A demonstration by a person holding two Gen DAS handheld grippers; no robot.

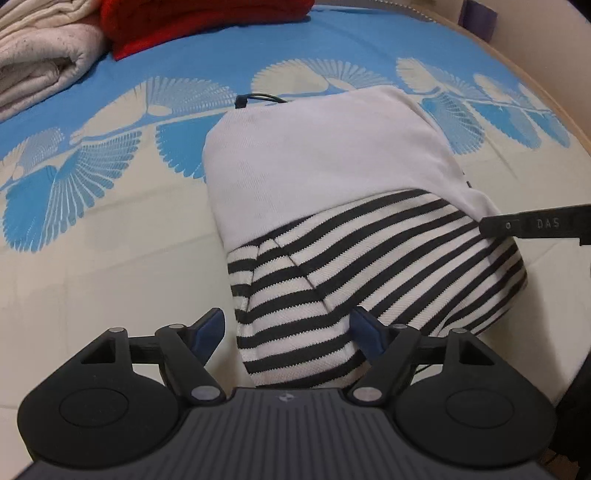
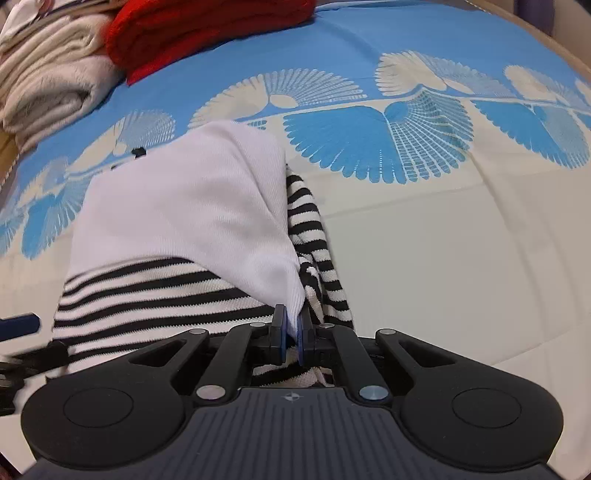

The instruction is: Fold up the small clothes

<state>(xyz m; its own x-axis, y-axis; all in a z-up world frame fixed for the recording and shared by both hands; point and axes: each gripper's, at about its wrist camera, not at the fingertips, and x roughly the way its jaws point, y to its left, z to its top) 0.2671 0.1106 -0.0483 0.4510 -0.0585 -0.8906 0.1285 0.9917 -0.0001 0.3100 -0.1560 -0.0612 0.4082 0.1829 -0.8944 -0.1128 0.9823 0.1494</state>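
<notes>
Right hand-held gripper [image 2: 291, 332] pinches striped garment [image 2: 155, 291] (left hand-held gripper [image 1: 288, 332] gapes wide).

blue patterned bedsheet [image 1: 332, 40], red blanket [image 1: 192, 22], cream blanket [image 1: 40, 59]

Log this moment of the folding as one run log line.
stage: folding striped garment | left gripper: open, straddling its near edge | right gripper: shut on white fabric corner | surface: bedsheet

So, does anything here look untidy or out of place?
Yes. The striped garment is bunched at its right edge, where the right gripper pinches it. A black cord sticks out from behind it.
</notes>
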